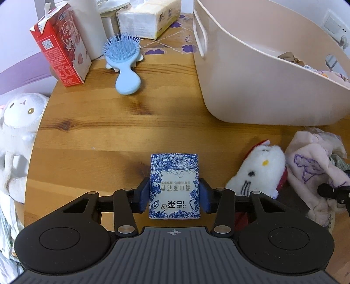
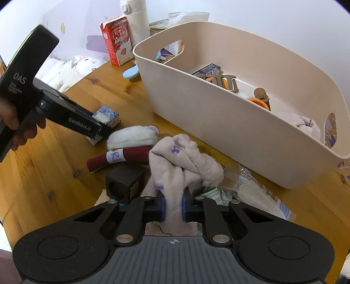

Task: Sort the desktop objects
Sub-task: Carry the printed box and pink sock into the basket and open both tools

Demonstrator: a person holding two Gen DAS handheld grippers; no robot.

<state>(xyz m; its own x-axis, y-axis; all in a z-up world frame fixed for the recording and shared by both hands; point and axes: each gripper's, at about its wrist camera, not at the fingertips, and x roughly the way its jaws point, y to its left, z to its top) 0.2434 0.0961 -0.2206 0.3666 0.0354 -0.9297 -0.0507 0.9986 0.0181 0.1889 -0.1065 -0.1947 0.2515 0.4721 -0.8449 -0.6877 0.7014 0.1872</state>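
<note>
A small blue-and-white patterned tissue pack point(image 1: 175, 174) lies on the wooden table point(image 1: 109, 135). My left gripper point(image 1: 175, 194) is shut on it, with a blue pad against each long side. The right wrist view shows the same pack point(image 2: 107, 116) under the left tool. My right gripper point(image 2: 173, 207) is shut on a crumpled pale pink cloth with purple stitching point(image 2: 183, 161), which bunches up above the pads. That cloth point(image 1: 310, 166) sits at the right edge of the left wrist view. The big cream bin point(image 2: 218, 122) stands just behind, holding several items.
A white cat plush in red point(image 1: 258, 170) lies between the two grippers. A black cube point(image 2: 124, 181) and clear packets point(image 2: 251, 187) sit near the right gripper. A blue hairbrush point(image 1: 122, 59), red carton point(image 1: 59, 54) and tissue packet point(image 1: 148, 19) stand at the back. A white plush point(image 1: 19, 122) sits beyond the table's left edge.
</note>
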